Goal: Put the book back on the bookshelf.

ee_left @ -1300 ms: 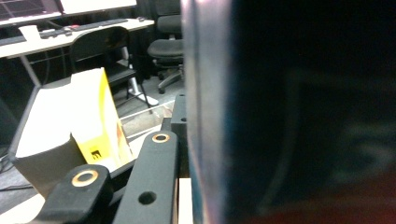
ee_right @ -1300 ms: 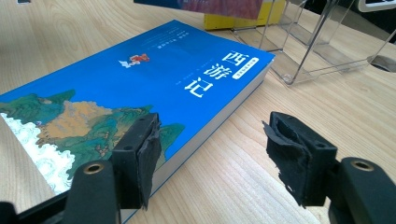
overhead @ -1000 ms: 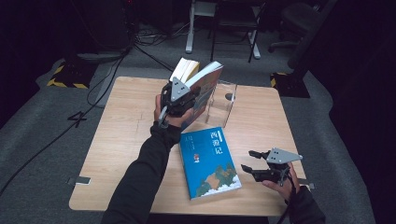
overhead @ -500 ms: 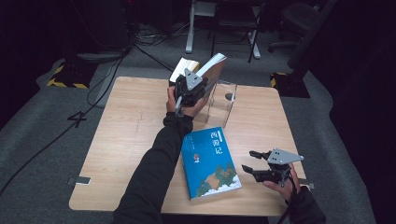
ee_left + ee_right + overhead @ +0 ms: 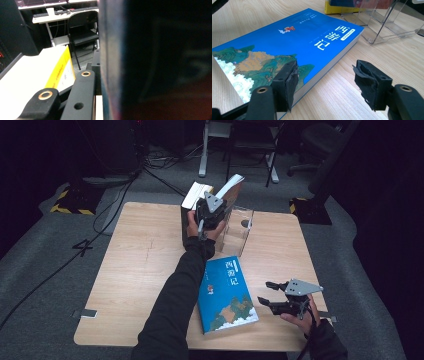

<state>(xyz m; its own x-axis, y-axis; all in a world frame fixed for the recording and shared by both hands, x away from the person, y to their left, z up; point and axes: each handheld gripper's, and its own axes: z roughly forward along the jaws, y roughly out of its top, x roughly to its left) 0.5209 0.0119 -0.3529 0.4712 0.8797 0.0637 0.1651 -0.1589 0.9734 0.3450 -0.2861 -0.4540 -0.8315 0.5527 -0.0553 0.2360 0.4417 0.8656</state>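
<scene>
Pale wood-grain laminate covers the square table [image 5: 140,270], which stands on grey carpet in a dim room with cables and a folding chair behind.

Left gripper [image 5: 214,210]: raised over the far middle of the table, jaws clenched on a tilted book [image 5: 231,190] with a dark cover and white page block, held above a clear plastic book stand [image 5: 240,231]. In the left gripper view the book's dark cover [image 5: 160,60] lies flat against the black metal jaw, blurred by closeness. Just left of it stands a second book [image 5: 195,196] with a dark cover and pale page edges; the left gripper view shows a yellow band along its edge [image 5: 60,67].

Right gripper [image 5: 270,296]: low at the near right corner, jaws released and spread, holding nothing. Its pads [image 5: 290,82] are black foam, frayed and torn at the edges.

Blue paperback [image 5: 226,295]: lies flat on the near middle of the table, glossy cover with a painted landscape and white characters, thick cream page block. In the right gripper view the spread jaws sit just off its near corner [image 5: 287,45]; contact cannot be confirmed.

The stand [image 5: 382,25] is rigid transparent acrylic with angled dividers.
</scene>
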